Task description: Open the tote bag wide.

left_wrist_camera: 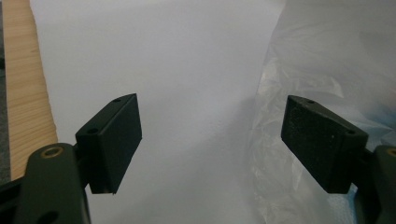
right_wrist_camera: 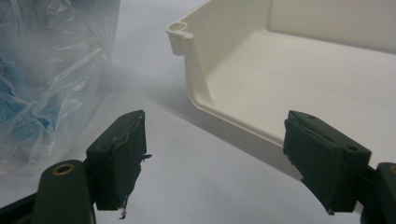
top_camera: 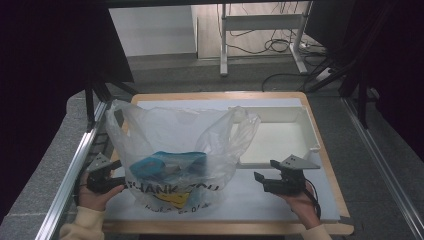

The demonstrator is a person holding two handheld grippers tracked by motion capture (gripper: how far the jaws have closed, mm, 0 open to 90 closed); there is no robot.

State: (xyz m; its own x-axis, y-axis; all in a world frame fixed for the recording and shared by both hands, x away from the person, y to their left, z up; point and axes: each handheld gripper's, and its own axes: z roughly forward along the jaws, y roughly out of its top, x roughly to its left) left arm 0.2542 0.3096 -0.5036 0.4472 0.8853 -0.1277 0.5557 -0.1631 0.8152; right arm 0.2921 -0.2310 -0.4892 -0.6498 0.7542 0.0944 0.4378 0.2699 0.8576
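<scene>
One wooden table (top_camera: 320,150) carries a white sheet (top_camera: 280,200). A clear plastic bag (top_camera: 165,135) printed "THANK YOU" stands left of centre, with something blue (top_camera: 170,165) inside. Beside its right lies a cream tray (top_camera: 280,140). The left gripper (top_camera: 112,186) sits at the bag's left edge, jaws wide apart, gripping nothing. The right gripper (top_camera: 262,180), near the tray's front, is likewise spread and unloaded.

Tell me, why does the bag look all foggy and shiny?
In the high view, the clear plastic bag catches the light, so its wrinkles shine white. In the left gripper view, the bag sits close and looks soft and blurry. In the right gripper view, the tray looks sharper.
</scene>
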